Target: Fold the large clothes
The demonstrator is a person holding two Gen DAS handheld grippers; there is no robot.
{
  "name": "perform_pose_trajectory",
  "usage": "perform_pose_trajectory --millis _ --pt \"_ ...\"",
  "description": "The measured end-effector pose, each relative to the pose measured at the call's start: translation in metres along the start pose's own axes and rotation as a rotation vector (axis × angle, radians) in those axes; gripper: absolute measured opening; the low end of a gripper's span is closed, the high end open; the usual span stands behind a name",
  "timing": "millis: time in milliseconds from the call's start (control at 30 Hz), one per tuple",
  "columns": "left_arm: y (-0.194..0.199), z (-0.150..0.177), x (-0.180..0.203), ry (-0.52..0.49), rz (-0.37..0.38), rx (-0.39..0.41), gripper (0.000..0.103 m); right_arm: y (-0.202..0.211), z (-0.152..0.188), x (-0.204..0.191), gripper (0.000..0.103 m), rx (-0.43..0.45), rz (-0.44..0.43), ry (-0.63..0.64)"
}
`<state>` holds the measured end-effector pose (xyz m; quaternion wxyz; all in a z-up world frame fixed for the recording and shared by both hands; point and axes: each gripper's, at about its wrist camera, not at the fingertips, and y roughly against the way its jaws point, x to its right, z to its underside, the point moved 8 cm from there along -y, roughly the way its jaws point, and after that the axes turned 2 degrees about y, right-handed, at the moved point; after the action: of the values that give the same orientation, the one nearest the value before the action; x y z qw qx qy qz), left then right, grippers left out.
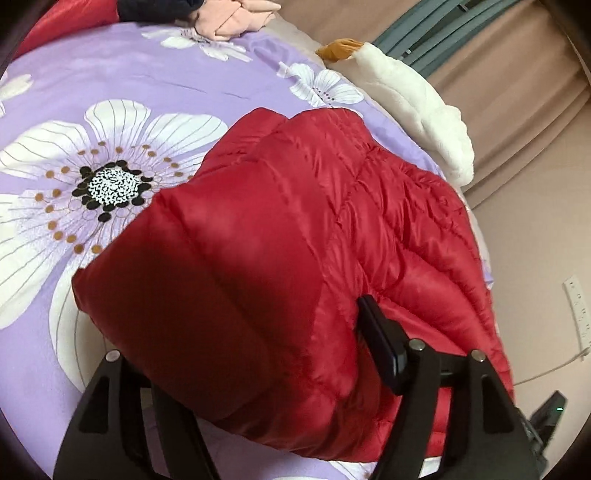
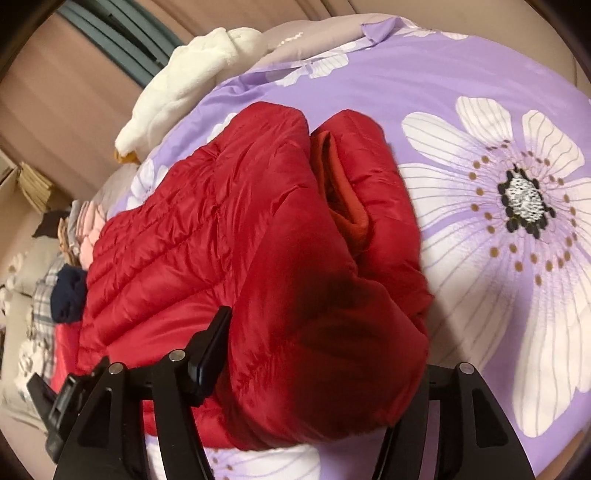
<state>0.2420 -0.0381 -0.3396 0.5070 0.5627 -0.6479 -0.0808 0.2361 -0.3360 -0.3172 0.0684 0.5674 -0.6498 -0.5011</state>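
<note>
A red quilted puffer jacket (image 1: 295, 184) lies folded into a thick bundle on a purple bedspread (image 1: 147, 92) printed with big white flowers. In the left wrist view the near end of the bundle bulges up between the jaws of my left gripper (image 1: 258, 332). Its right finger (image 1: 380, 339) stands beside the cloth and the other finger is hidden under it. In the right wrist view the jacket (image 2: 184, 240) shows an orange-red lining in its fold. My right gripper (image 2: 325, 332) straddles the near end with its left finger (image 2: 210, 350) in view. Both grippers stand wide, not pinching.
A white plush item (image 1: 417, 110) lies at the bed's edge, also seen as white plush (image 2: 177, 85) in the right wrist view. Pink folded clothes (image 1: 236, 18) sit at the far side. A stack of mixed garments (image 2: 74, 251) lies left of the jacket. A power strip (image 1: 578, 314) lies on the floor.
</note>
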Motion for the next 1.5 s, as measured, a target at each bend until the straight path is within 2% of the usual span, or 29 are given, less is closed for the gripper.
perform_pose_trajectory --millis 233,500,667,733,833,900,1167,1500 --pt "-0.010 -0.002 0.002 -0.057 -0.040 0.027 0.074 0.025 0.005 0.009 0.062 0.018 0.034 0.060" --pt "-0.015 -0.003 0.006 -0.126 -0.076 0.079 0.070 0.040 0.010 0.019 0.063 0.038 0.059 0.094" --pt "-0.019 -0.006 0.010 -0.125 -0.080 0.087 0.059 0.060 0.003 0.039 0.063 0.088 0.098 0.060" --pt "-0.018 -0.007 0.015 -0.149 -0.102 0.104 0.054 0.071 -0.001 0.047 0.068 0.125 0.139 0.042" --pt "-0.016 -0.008 0.022 -0.201 -0.144 0.140 0.048 0.085 -0.006 0.061 0.069 0.178 0.196 0.014" --pt "-0.015 -0.009 0.025 -0.227 -0.167 0.157 0.047 0.088 -0.006 0.067 0.069 0.188 0.197 -0.009" --pt "-0.015 -0.011 0.023 -0.244 -0.183 0.165 0.045 0.078 0.002 0.072 0.069 0.144 0.199 -0.034" --pt "-0.008 -0.013 0.031 -0.268 -0.213 0.184 0.033 0.084 0.002 0.071 0.069 0.146 0.207 -0.027"
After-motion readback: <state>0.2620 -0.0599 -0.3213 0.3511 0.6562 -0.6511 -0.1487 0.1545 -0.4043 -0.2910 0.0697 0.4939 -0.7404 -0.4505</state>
